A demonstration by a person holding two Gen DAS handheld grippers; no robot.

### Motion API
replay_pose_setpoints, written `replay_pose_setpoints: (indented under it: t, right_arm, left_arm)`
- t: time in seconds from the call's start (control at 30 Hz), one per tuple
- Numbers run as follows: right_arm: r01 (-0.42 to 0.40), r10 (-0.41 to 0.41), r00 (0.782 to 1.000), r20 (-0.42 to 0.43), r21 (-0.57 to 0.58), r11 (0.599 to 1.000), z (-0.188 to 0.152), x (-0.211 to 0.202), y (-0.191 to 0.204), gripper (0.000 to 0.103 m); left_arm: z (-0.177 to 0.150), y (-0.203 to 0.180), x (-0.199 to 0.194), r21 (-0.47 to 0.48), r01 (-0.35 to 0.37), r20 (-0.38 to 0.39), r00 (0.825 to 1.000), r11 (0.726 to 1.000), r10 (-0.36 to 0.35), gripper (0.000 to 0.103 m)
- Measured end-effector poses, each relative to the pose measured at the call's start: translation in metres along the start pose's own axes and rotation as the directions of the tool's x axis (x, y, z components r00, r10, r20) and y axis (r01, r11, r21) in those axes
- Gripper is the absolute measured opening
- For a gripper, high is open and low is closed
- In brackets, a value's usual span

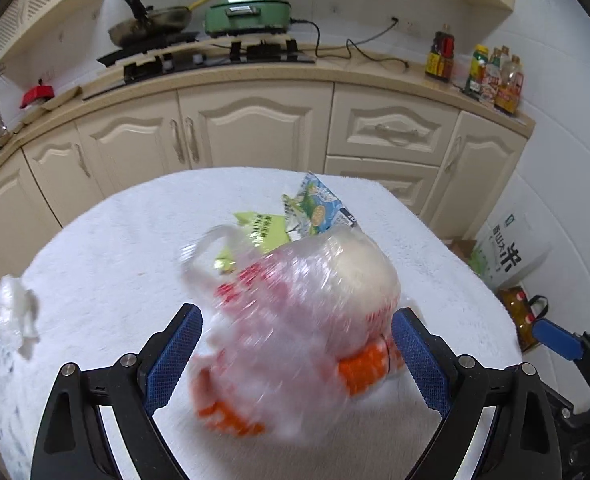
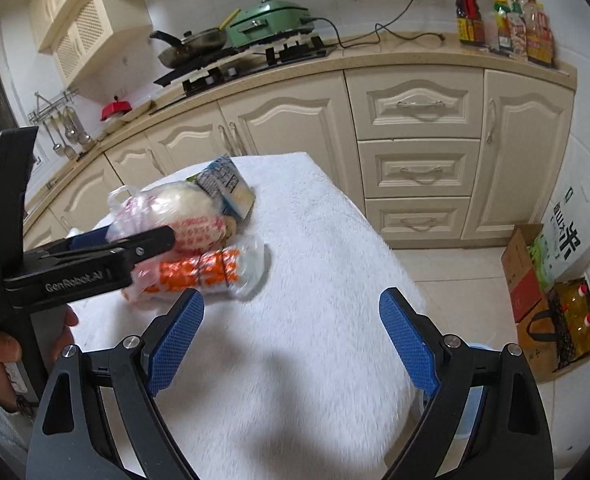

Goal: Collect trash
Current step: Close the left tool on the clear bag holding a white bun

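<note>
Plastic trash bag (image 1: pixel 295 320) sits between the wide-open left gripper (image 1: pixel 297 356); right gripper (image 2: pixel 291 340) released, farther off.

Plastic bag (image 1: pixel 295 320) is motion-blurred in left wrist view, red print unreadable; it hides most of the green wrapper (image 1: pixel 261 232) at 12 o'clock. In right wrist view the left tongs (image 2: pixel 135 240) cover the bag's 9 o'clock side, so contact w/ bag can't be told. Bottle (image 1: pixel 525 322) labels at 3 o'clock too small to read.

Bright even indoor light, motion-blurred plastic bag (image 1: pixel 295 320), soft shadows on tablecloth (image 2: pixel 315 360), fisheye-curved edges
</note>
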State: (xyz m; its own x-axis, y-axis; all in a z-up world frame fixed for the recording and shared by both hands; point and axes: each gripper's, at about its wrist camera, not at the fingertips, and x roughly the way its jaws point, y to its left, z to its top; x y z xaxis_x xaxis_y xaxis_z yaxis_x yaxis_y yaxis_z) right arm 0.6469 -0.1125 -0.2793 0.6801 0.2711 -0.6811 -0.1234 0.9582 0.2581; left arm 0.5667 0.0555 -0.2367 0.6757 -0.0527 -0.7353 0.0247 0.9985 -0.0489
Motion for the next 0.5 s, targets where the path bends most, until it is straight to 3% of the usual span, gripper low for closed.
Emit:
replay_pose_setpoints:
  t: [0.13,0.17,0.2,0.27,0.43,0.5]
  right_arm:
    - [0.003,-0.003,1.000,-0.005,0.016,1.000,0.002,0.008,-0.009,0.091]
    - [0.005,-0.005,1.000,-0.009,0.020,1.000,0.003,0.011,-0.011,0.092]
    - [0.009,-0.008,1.000,-0.013,0.021,1.000,0.002,0.012,-0.012,0.092]
    - [0.012,-0.011,1.000,-0.019,0.024,1.000,0.003,0.015,-0.013,0.092]
    - [0.010,-0.010,1.000,-0.028,-0.002,1.000,0.007,0.019,-0.001,0.092]
    - [0.002,-0.003,0.999,-0.042,-0.025,1.000,0.009,0.024,0.011,0.093]
  left_arm:
    - [-0.003,-0.017,0.012,0.035,-0.008,-0.014,1.000,0.999,0.008,0.091]
    - [-0.001,-0.016,0.016,0.041,-0.012,-0.015,1.000,0.999,0.012,0.079]
    - [-0.006,-0.016,0.014,0.038,0.003,-0.025,1.000,0.999,-0.002,0.073]
    - [-0.001,-0.006,0.011,0.015,0.003,-0.020,1.000,1.000,-0.003,0.069]
    - [0.040,0.019,-0.002,-0.042,-0.015,0.042,0.999,0.999,0.017,0.068]
    - [0.031,0.030,-0.028,-0.057,-0.037,0.069,0.997,0.998,0.041,0.068]
